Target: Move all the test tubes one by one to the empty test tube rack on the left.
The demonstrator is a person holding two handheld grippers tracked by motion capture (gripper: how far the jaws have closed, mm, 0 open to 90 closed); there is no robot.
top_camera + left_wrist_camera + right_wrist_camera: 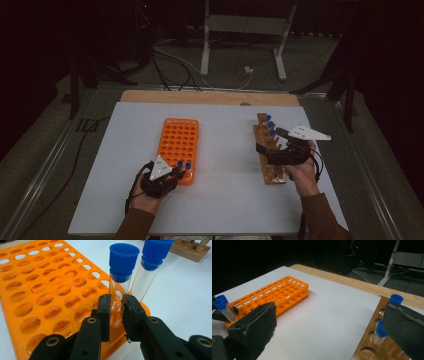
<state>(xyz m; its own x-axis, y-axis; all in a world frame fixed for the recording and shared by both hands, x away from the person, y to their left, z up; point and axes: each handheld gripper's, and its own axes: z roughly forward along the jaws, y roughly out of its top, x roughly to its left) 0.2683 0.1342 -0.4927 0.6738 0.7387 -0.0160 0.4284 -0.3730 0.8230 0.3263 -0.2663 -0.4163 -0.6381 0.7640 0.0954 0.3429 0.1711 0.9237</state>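
An orange tube rack point(179, 140) lies left of centre on the table. Two clear tubes with blue caps stand in its near right corner. In the left gripper view, my left gripper point(116, 307) is shut on the nearer tube point(122, 262), pinching its glass below the cap. The second tube point(152, 255) stands just beside it. From above, the left gripper point(181, 172) sits at that corner. My right gripper point(329, 327) is open wide over the wooden rack point(267, 150), which holds several blue-capped tubes point(396, 298). Nothing sits between its jaws.
The white table top point(225, 190) has a wooden strip point(210, 97) along its far edge. Most holes of the orange rack point(45, 287) hold nothing. Cables and a metal stand's legs point(242, 40) lie on the floor beyond the table.
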